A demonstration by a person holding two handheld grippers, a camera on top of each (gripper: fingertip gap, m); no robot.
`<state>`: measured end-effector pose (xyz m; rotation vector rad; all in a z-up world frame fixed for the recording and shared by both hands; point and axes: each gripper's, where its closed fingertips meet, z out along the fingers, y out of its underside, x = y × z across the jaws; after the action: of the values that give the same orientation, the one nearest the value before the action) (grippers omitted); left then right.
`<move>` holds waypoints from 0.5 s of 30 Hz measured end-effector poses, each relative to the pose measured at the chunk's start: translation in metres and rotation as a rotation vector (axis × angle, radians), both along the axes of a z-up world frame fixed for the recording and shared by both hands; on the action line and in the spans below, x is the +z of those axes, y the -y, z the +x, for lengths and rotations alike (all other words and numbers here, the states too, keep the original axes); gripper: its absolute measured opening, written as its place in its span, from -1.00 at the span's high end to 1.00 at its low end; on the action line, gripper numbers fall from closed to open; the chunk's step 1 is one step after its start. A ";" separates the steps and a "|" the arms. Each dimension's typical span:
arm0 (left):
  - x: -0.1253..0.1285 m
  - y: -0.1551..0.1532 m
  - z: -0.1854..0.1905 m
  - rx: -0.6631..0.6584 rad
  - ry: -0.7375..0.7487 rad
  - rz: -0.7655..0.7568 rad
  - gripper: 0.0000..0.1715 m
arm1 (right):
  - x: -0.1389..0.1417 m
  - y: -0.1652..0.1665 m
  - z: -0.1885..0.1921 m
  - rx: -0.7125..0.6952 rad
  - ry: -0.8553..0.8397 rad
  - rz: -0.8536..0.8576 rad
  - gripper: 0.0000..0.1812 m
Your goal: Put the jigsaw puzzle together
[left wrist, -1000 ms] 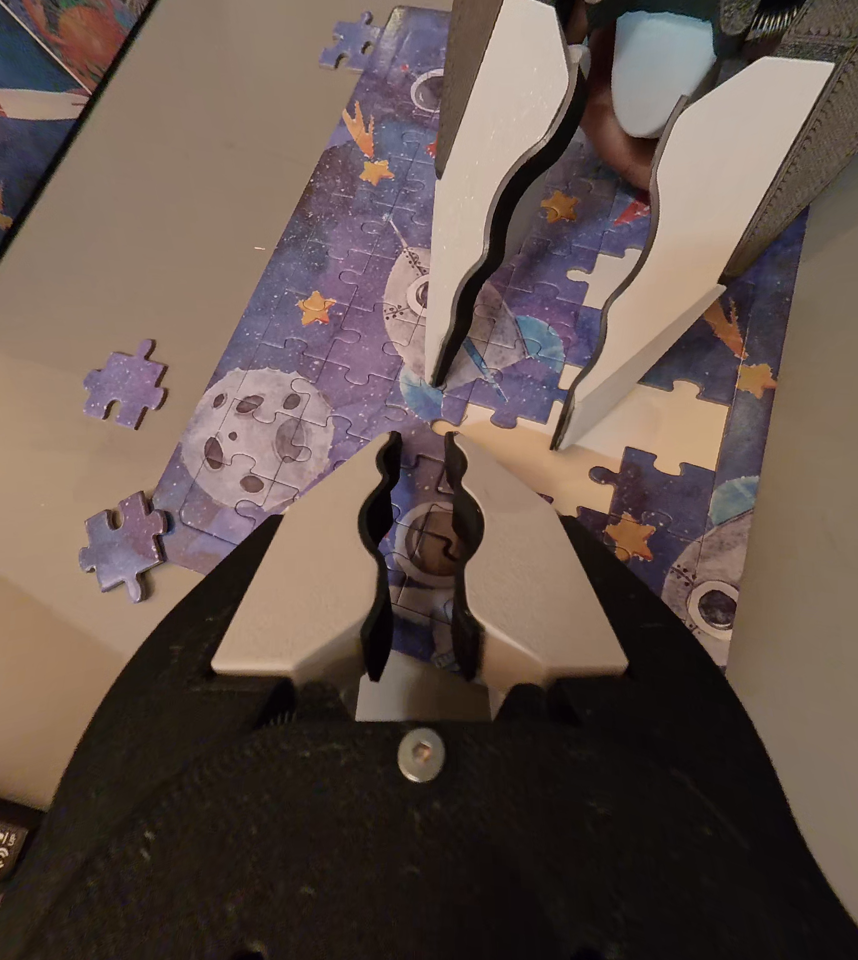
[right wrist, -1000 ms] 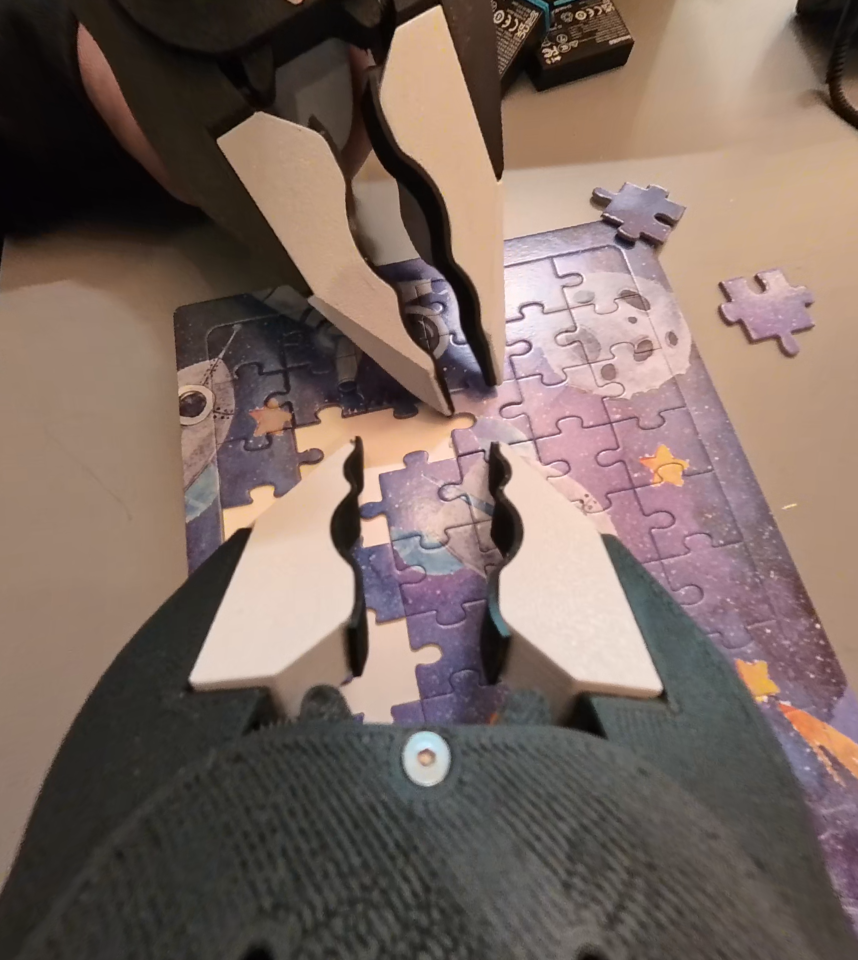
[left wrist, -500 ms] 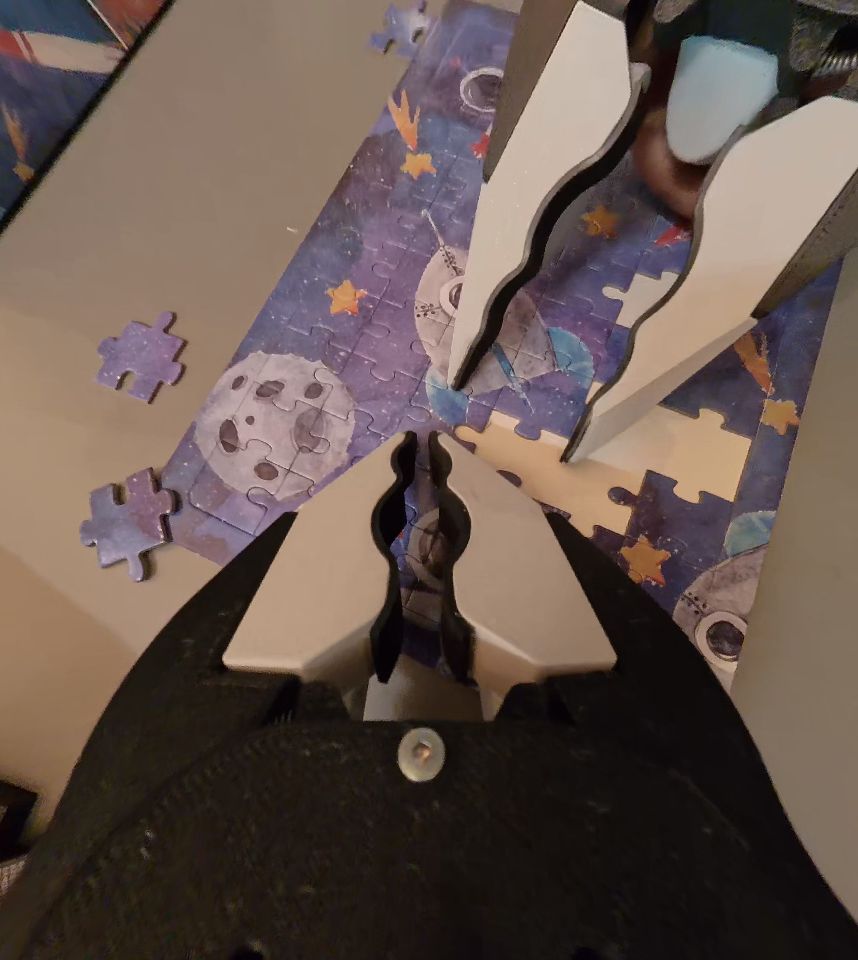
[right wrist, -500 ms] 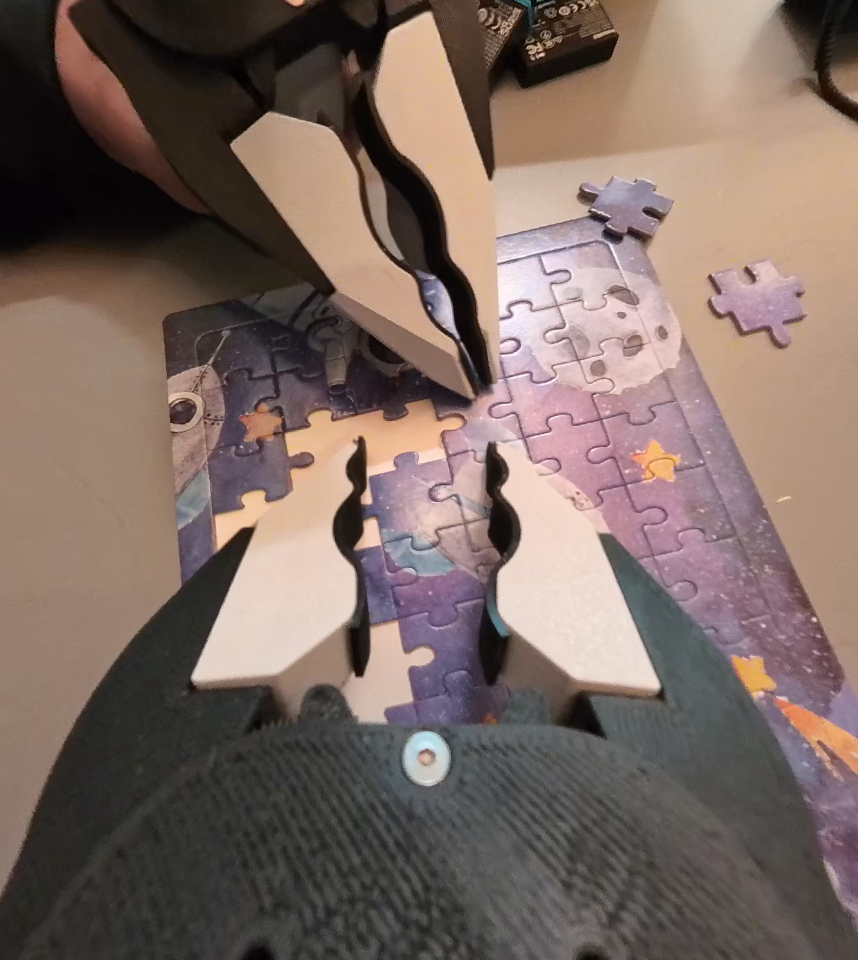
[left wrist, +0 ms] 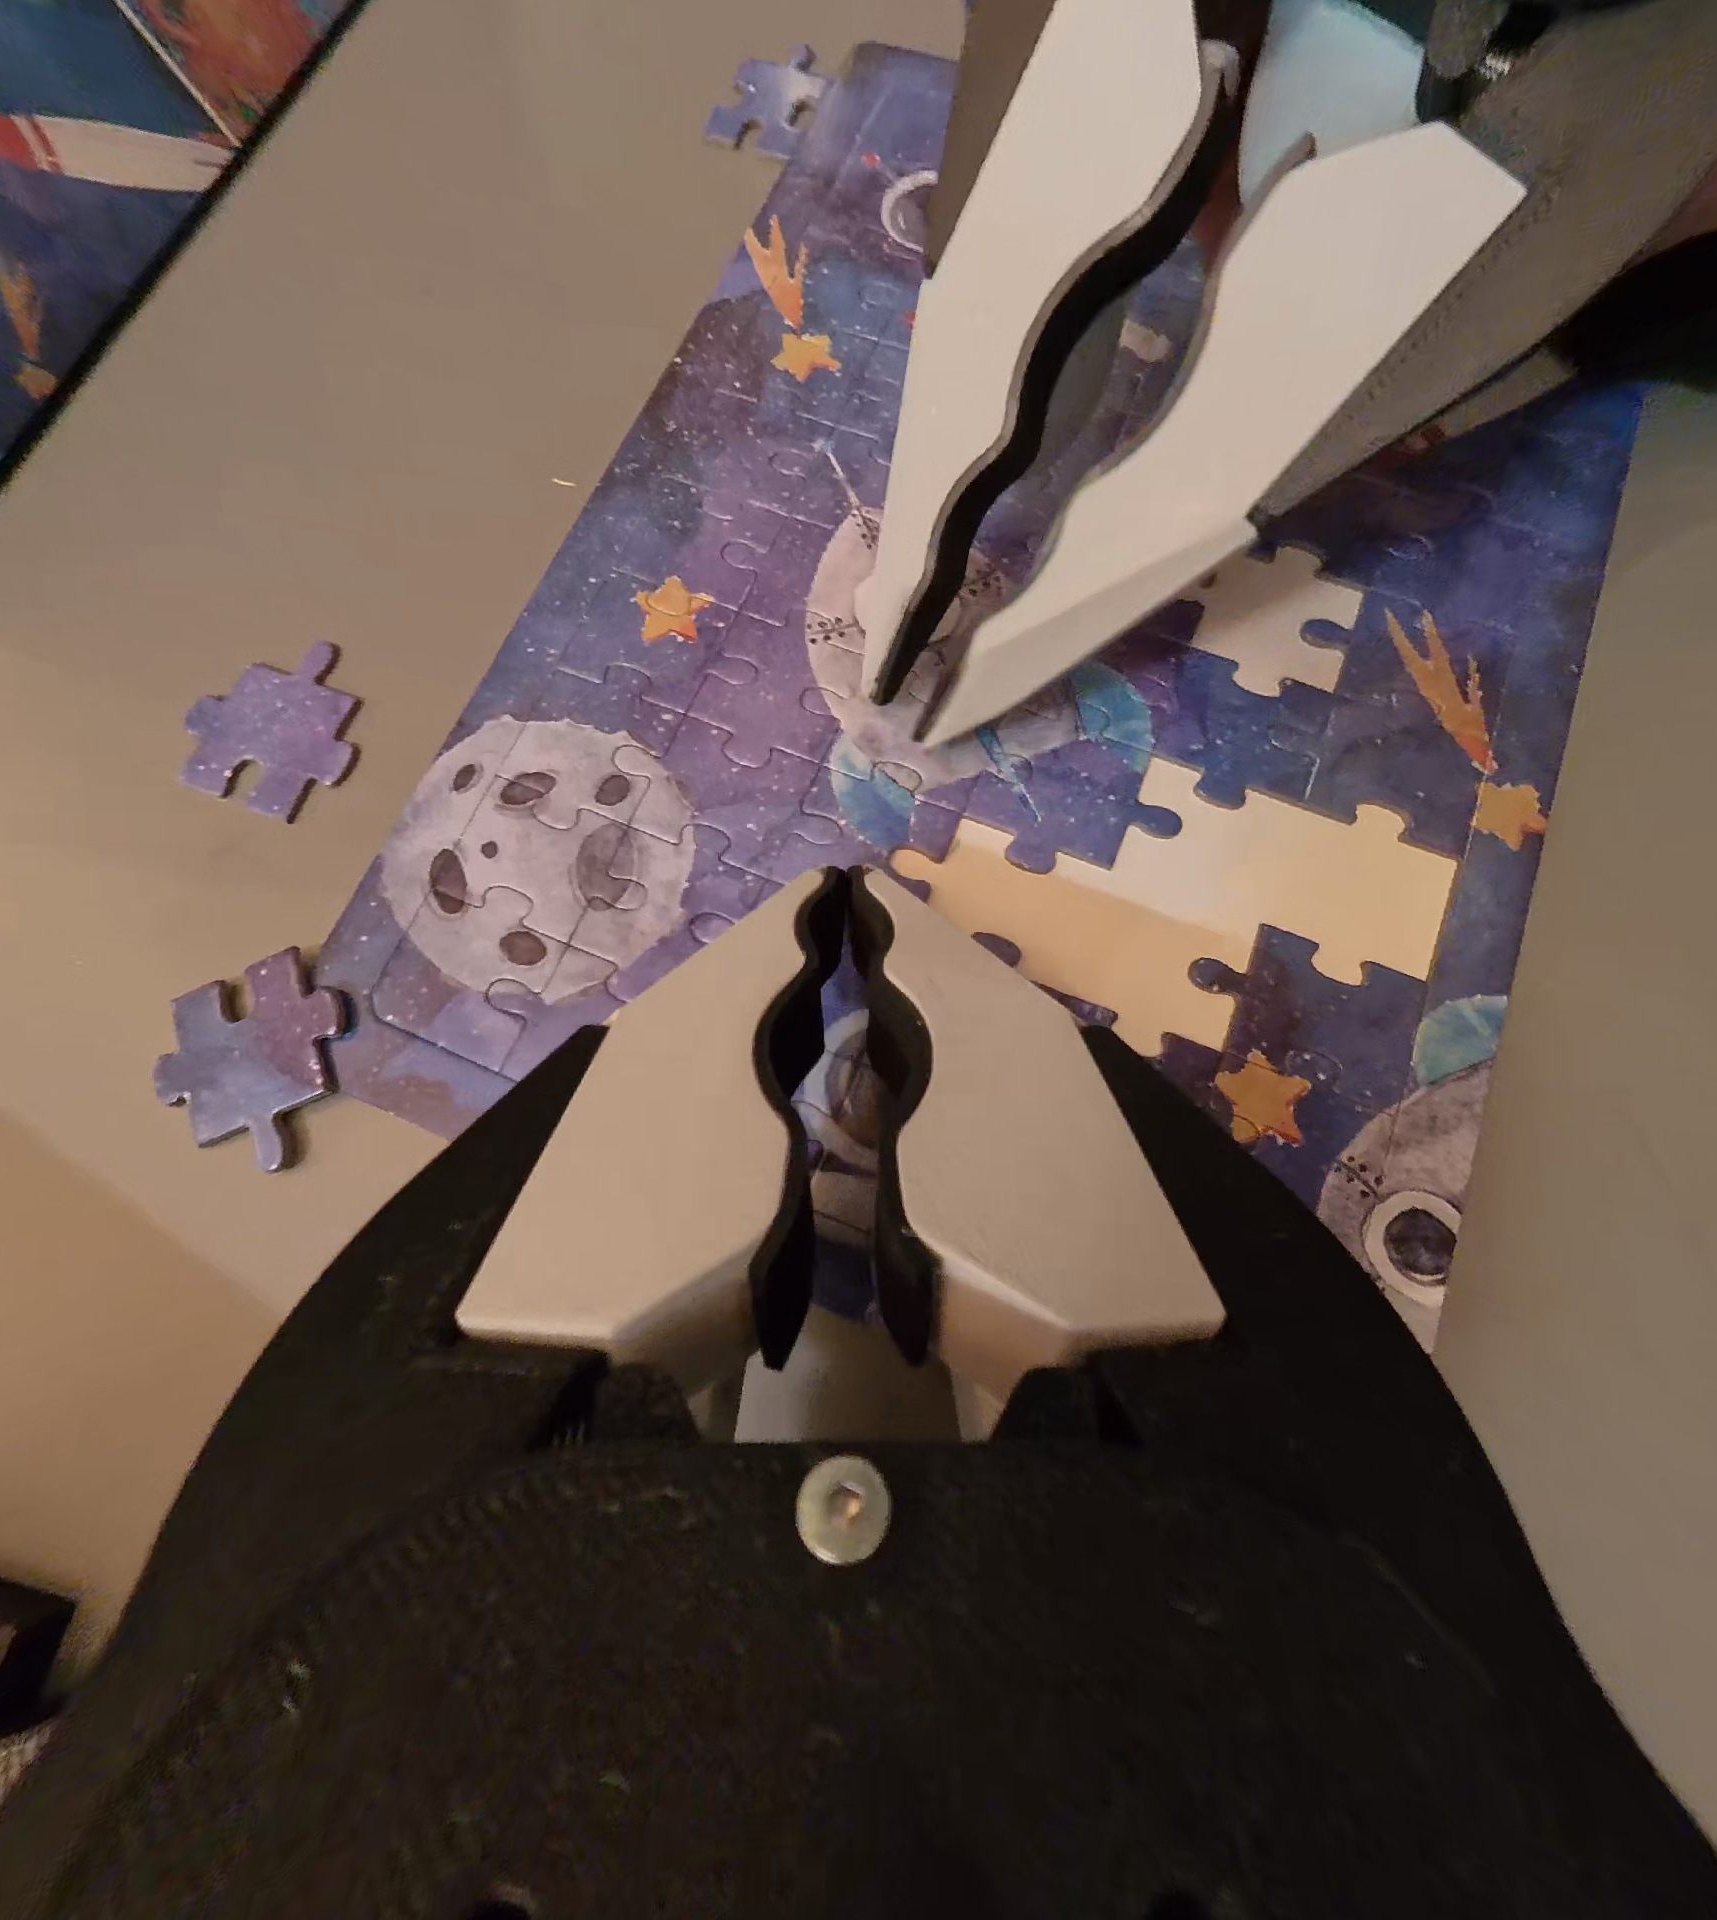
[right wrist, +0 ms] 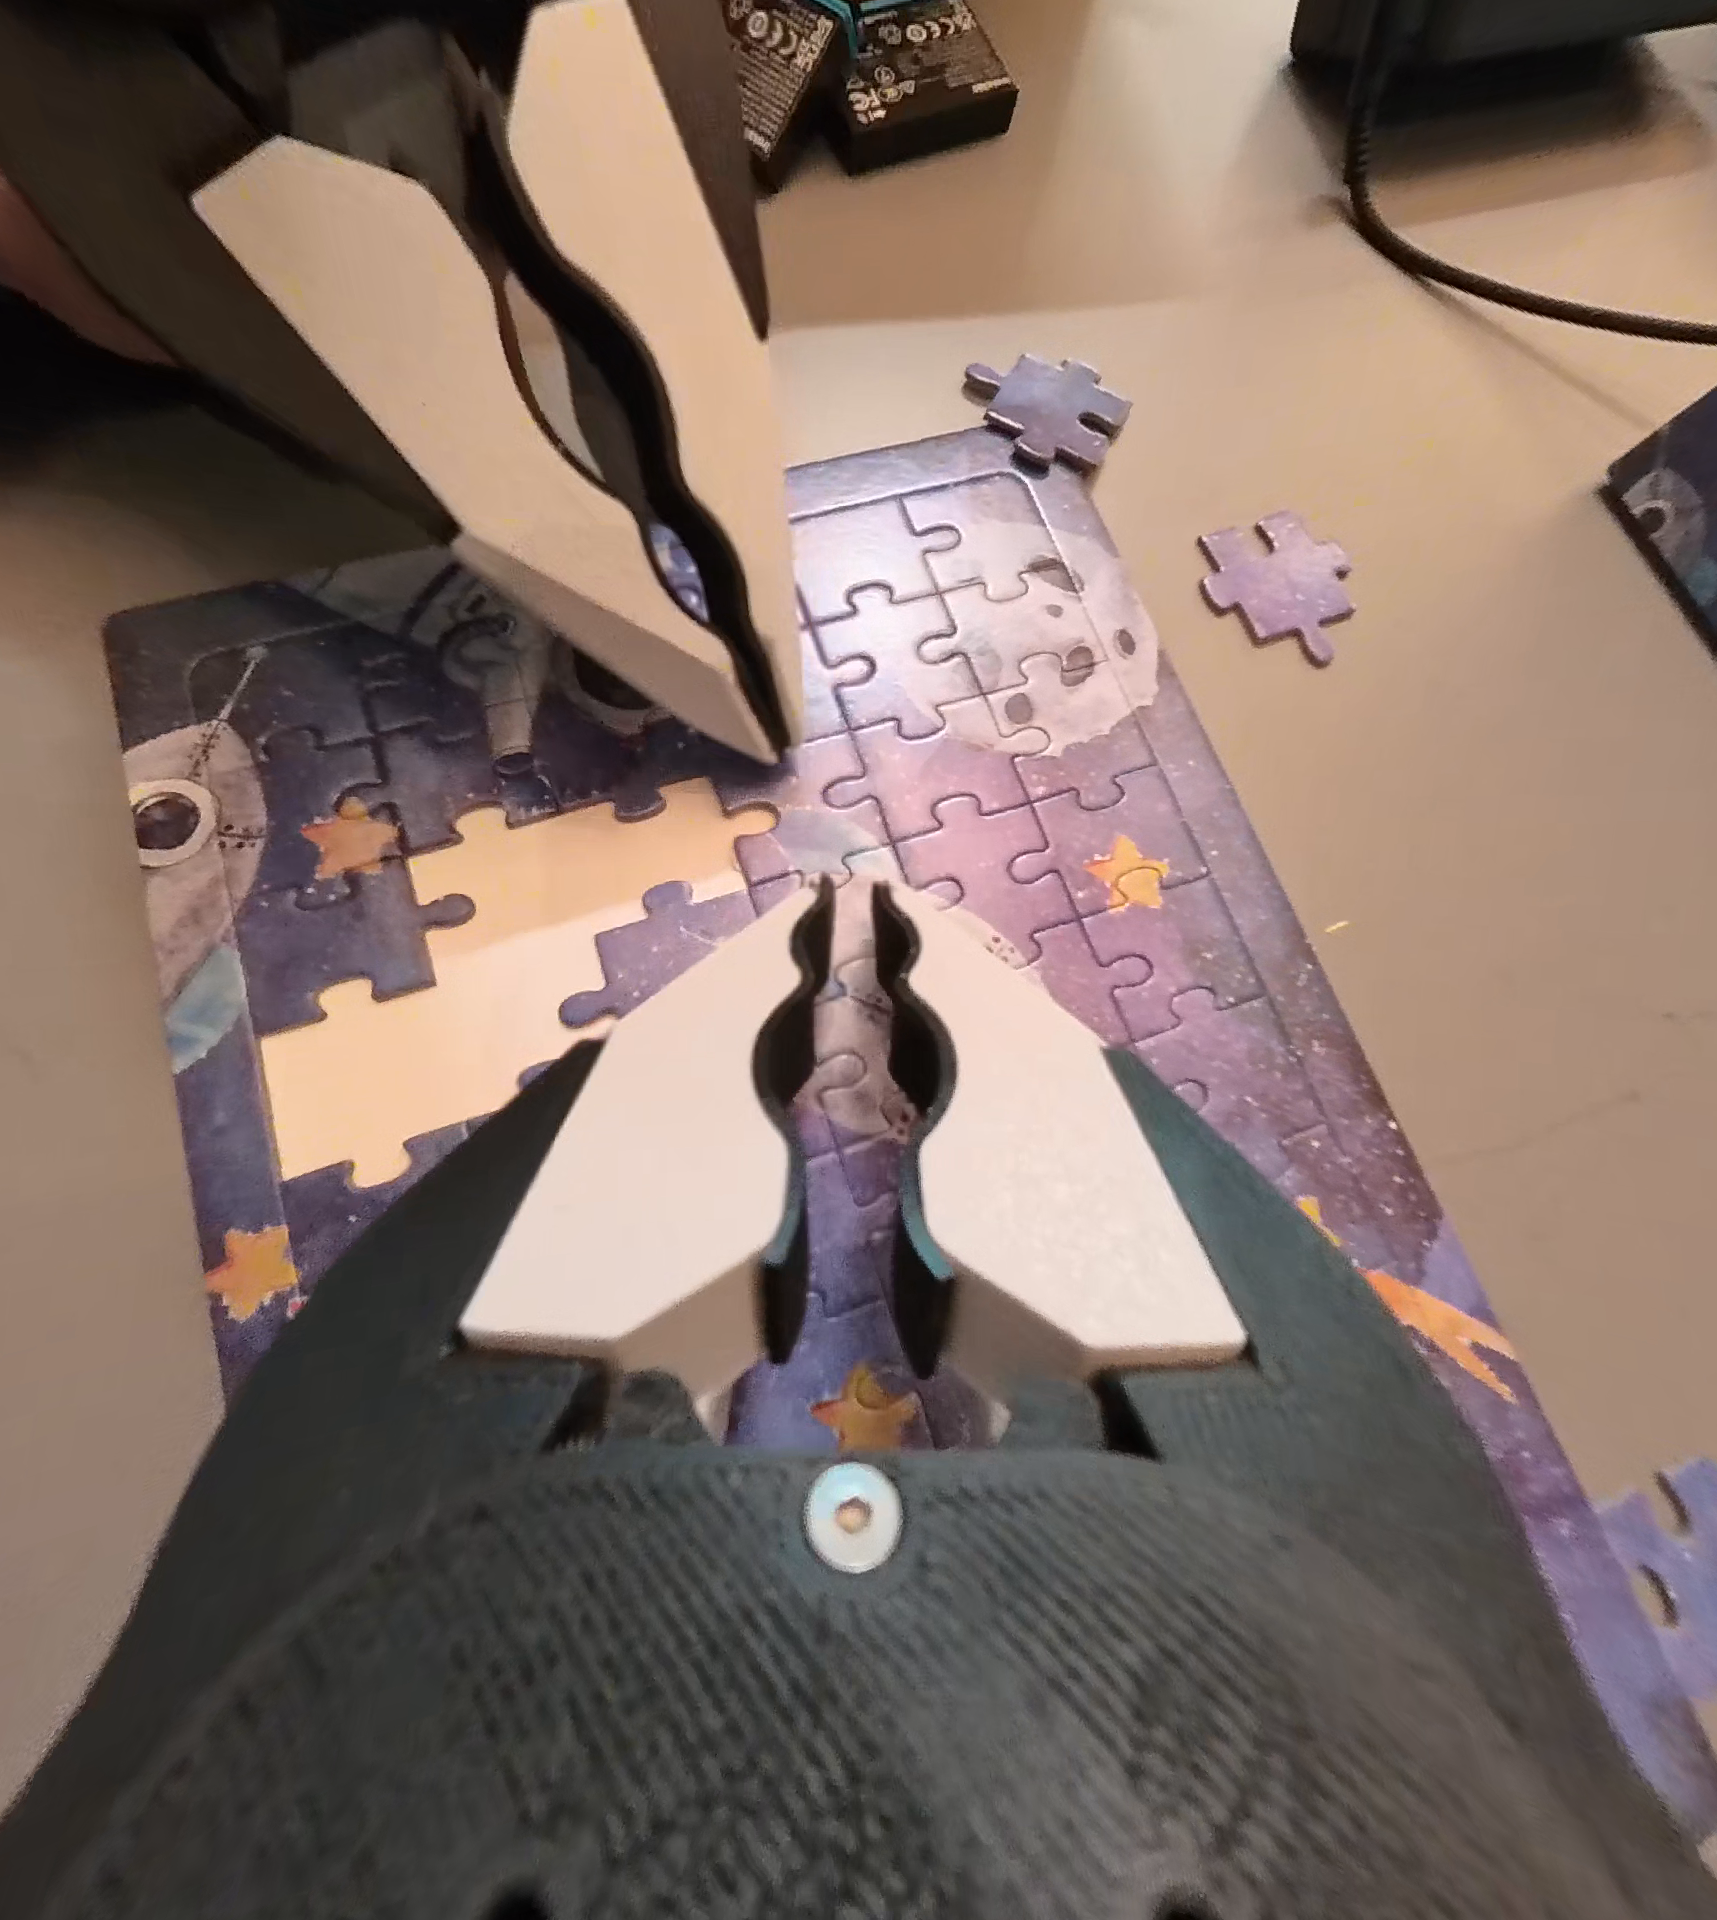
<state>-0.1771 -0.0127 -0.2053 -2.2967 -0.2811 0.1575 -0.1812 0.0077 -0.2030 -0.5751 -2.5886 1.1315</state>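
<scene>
A purple space jigsaw [left wrist: 729,582] lies flat on the table, mostly assembled, with a cream bare gap [left wrist: 1249,883] in its middle; the gap also shows in the right wrist view [right wrist: 521,862]. My left gripper [left wrist: 846,878] is shut and empty, its tips just above the pieces at the gap's edge. My right gripper [right wrist: 849,888] is closed to a thin slit, empty, tips on the assembled pieces. The two point at each other, tips close. Loose pieces lie beside the puzzle: two on one side [left wrist: 272,732] [left wrist: 251,1049], one at a far corner [left wrist: 766,99].
The same loose pieces show in the right wrist view [right wrist: 1275,582] [right wrist: 1051,410] [right wrist: 1706,1610]. A printed puzzle picture [left wrist: 23,208] lies off one side. Black boxes [right wrist: 875,94] and a black cable [right wrist: 1456,270] sit at the table's far end. Less than 4 cm separates the two grippers' tips. My right gripper's tips are some 5 cm from the purple space jigsaw [left wrist: 729,582]. It is also in sight in the right wrist view [right wrist: 1116,945].
Both grippers have closed: the left from a narrow gap to shut, the right from wide open to nearly shut. The right tips shifted onto the planet pieces by the gap.
</scene>
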 end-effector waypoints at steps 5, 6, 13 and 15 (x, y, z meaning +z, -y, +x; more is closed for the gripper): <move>-0.006 -0.002 0.003 -0.011 0.013 -0.024 1.00 | -0.005 0.016 0.013 0.065 0.061 -0.033 1.00; -0.006 -0.003 0.004 -0.018 0.018 -0.024 1.00 | -0.005 0.017 0.012 0.059 0.060 -0.033 1.00; -0.006 -0.003 0.003 -0.015 0.023 -0.023 1.00 | -0.006 0.019 0.008 0.037 0.051 -0.031 1.00; -0.006 -0.003 0.003 -0.013 0.025 -0.022 1.00 | -0.006 0.015 -0.001 -0.013 0.020 -0.016 1.00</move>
<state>-0.1742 -0.0096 -0.2114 -2.3236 -0.2784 0.1257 -0.1823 -0.0072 -0.2087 -0.6093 -2.5904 1.1495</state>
